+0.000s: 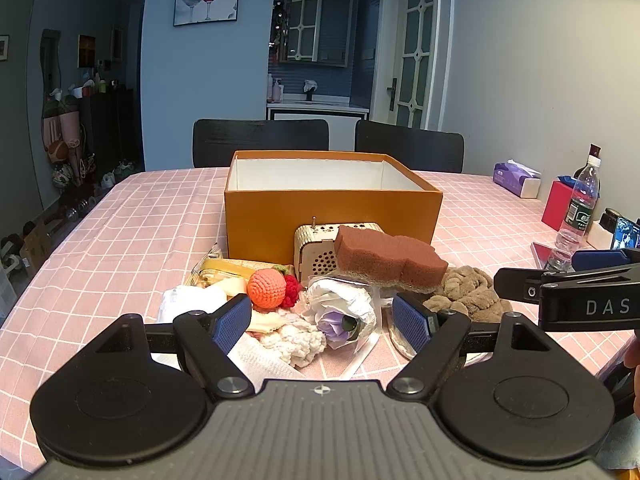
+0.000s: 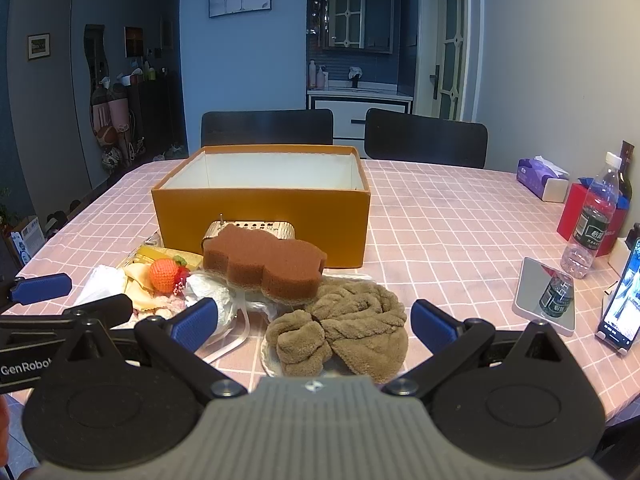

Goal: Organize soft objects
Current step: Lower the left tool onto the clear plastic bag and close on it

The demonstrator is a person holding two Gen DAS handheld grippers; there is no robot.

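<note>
**Two open grippers before a pile of soft things and an orange box**

The left gripper (image 1: 322,326) hangs low over the near edge of the table (image 1: 120,216), its blue-padded fingers (image 1: 226,326) spread wide and holding nothing. Between the fingers, a little further away, lie a white paper-wrapped flower (image 1: 344,312) and a piece of white knitted cloth (image 1: 298,340). Just behind them sits an orange crochet ball (image 1: 266,289) with a small red crochet piece (image 1: 292,290) touching its right side.

The right gripper (image 2: 314,322) is also spread wide and empty. A brown fluffy towel (image 2: 344,328), twisted into a bundle, lies between its fingers on a white plate (image 2: 269,360). Behind the towel, a brown sponge (image 2: 264,266) with a wavy outline rests on top of the pile and leans against a small wooden box with holes (image 2: 250,227).

The orange box (image 2: 260,220) stands open behind the pile, white inside; no soft thing shows in the part of it that I can see. To the right, well apart, stand a water bottle (image 2: 592,224), a tissue pack (image 2: 542,178) and a small mirror (image 2: 546,296).
</note>
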